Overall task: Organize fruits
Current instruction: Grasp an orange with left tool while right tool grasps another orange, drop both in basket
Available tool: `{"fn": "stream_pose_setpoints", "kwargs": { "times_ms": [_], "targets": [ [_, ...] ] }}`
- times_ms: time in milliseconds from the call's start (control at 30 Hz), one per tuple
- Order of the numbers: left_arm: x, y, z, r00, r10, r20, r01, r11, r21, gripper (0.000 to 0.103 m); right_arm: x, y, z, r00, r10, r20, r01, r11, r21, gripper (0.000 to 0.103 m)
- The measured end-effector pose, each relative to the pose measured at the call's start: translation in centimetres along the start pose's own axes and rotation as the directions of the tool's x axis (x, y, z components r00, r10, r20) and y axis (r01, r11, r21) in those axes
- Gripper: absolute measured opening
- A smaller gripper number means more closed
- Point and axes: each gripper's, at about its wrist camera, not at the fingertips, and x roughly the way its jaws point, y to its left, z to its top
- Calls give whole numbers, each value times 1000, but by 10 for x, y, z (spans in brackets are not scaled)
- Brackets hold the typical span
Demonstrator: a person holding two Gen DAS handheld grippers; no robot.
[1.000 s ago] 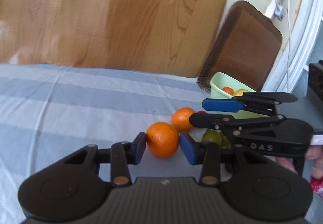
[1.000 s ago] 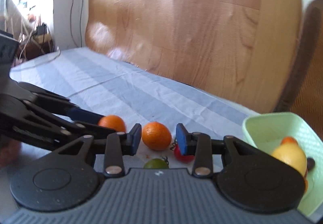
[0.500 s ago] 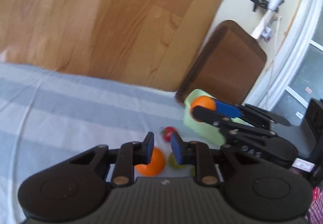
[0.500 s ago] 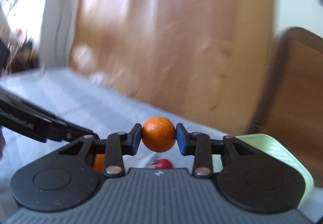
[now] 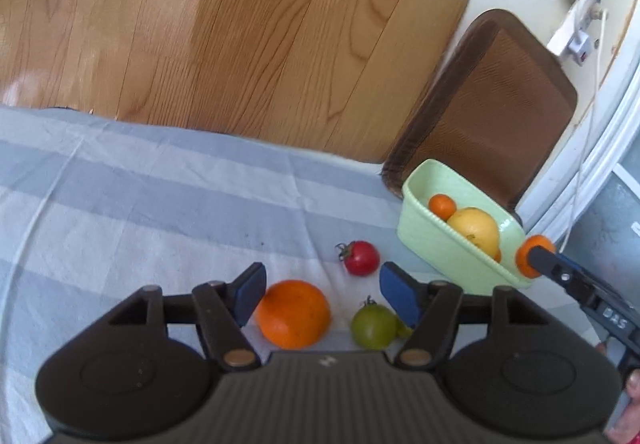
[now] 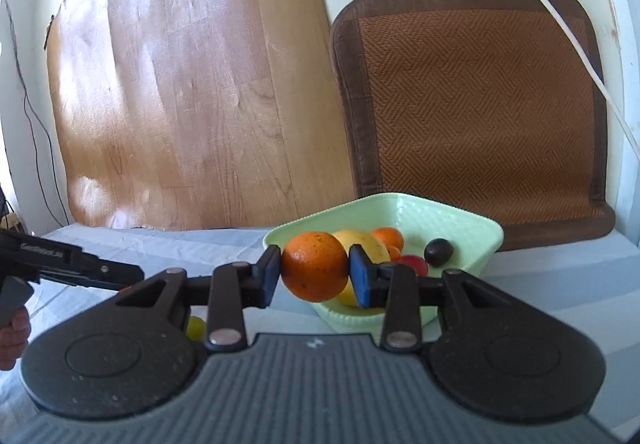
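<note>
My right gripper (image 6: 315,276) is shut on an orange (image 6: 315,266) and holds it just in front of the pale green bowl's (image 6: 460,228) near rim. The bowl holds a yellow fruit (image 6: 364,240), a small orange (image 6: 386,236), a red fruit (image 6: 414,264) and a dark fruit (image 6: 439,251). My left gripper (image 5: 324,296) hangs over the striped cloth with its jaws opening. Another orange (image 5: 294,314) and a green tomato (image 5: 374,326) lie between its fingers, and the pads press neither. A red tomato (image 5: 361,258) lies just beyond them.
The bowl (image 5: 440,244) stands at the cloth's right end, against a brown woven mat (image 6: 480,96) that leans on the wall. A wooden board (image 5: 240,24) stands behind the cloth. A white cable (image 6: 560,12) hangs over the mat. A hand (image 6: 12,332) holds the left gripper's handle.
My right gripper closed on an orange on the cloth, lifted it and carried it right to the bowl. My left gripper drew back from the other orange, shut, then opened again.
</note>
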Motion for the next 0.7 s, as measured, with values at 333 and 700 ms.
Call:
{"fn": "stream_pose_setpoints", "kwargs": {
  "times_ms": [333, 700],
  "targets": [
    [-2, 0, -23, 999, 33, -5, -33, 999, 31, 60, 0, -5, -3, 1000, 1, -13, -1, 1000, 9, 39],
    [11, -11, 14, 994, -102, 40, 103, 994, -24, 39, 10, -25, -1, 993, -119, 21, 118, 992, 45, 39]
  ]
}}
